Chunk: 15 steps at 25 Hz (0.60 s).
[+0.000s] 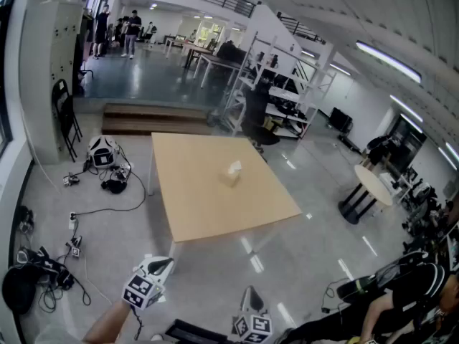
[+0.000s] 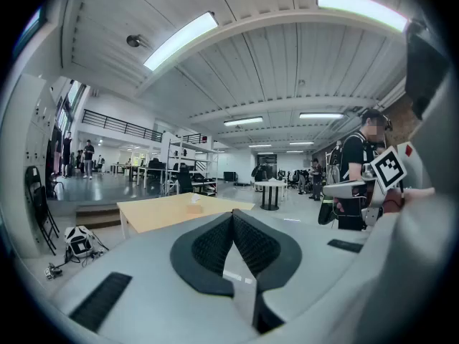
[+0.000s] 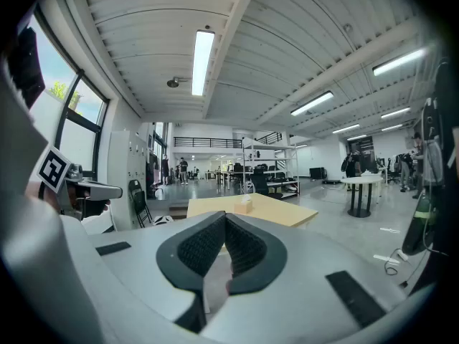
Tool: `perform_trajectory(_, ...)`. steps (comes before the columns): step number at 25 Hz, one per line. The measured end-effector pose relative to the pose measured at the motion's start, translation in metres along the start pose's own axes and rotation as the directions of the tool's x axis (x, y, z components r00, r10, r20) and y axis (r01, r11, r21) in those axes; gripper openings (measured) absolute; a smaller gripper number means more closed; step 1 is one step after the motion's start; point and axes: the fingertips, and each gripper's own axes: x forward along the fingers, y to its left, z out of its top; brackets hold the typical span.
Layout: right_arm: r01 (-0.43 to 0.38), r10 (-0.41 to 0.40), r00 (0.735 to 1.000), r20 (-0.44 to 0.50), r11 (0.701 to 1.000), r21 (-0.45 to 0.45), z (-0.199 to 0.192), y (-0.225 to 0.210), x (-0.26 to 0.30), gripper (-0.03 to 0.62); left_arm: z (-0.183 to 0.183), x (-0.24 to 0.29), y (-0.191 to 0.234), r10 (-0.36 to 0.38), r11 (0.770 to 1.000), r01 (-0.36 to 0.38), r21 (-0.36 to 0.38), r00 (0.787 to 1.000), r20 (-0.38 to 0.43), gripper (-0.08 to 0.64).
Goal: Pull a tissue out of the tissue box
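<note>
Nothing here carries writing I can read. The only print is the square black-and-white code pattern on the marker cube (image 1: 141,290) of each gripper. Whatever is printed on the tissue box (image 1: 231,175) is too small to make out.

The box is a small, pale tan carton with a white tissue (image 1: 234,167) standing up out of its top. It sits alone near the middle of a light wooden table (image 1: 193,213). The table is at 12 o'clock from both grippers and well apart from them, with bare grey floor between.

The left gripper (image 1: 165,263) is low in the head view at about 7 o'clock. Its black ribbed pads (image 2: 215,246) are pressed together at the tips with nothing between them. Along its jaws the box shows just past the tips, at 11 o'clock.

The right gripper (image 1: 249,292) is at 6 o'clock. Its jaws are fully closed too, and empty. Along them the box (image 3: 244,206) shows at 1 o'clock, beyond the tips.

A white headset-like device (image 1: 102,151) lies on the floor at 9 o'clock from the table. A round table (image 1: 374,183) stands at 3 o'clock.
</note>
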Motion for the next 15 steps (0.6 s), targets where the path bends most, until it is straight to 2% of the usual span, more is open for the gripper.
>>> perform_trajectory(4, -0.003, 0.003, 1.000, 0.003, 1.000, -0.005, -0.003, -0.001, 0.000, 0.000, -0.018, 0.001, 0.001, 0.005, 1.000, -0.005, 0.011, 1.000, -0.014, 0.006)
perform_trajectory(15, 0.007, -0.007, 1.000, -0.016, 1.000, -0.027, 0.008, -0.025, 0.007, 0.000, -0.013, 0.031, -0.018, -0.005, 1.000, 0.005, 0.007, 1.000, -0.028, 0.006)
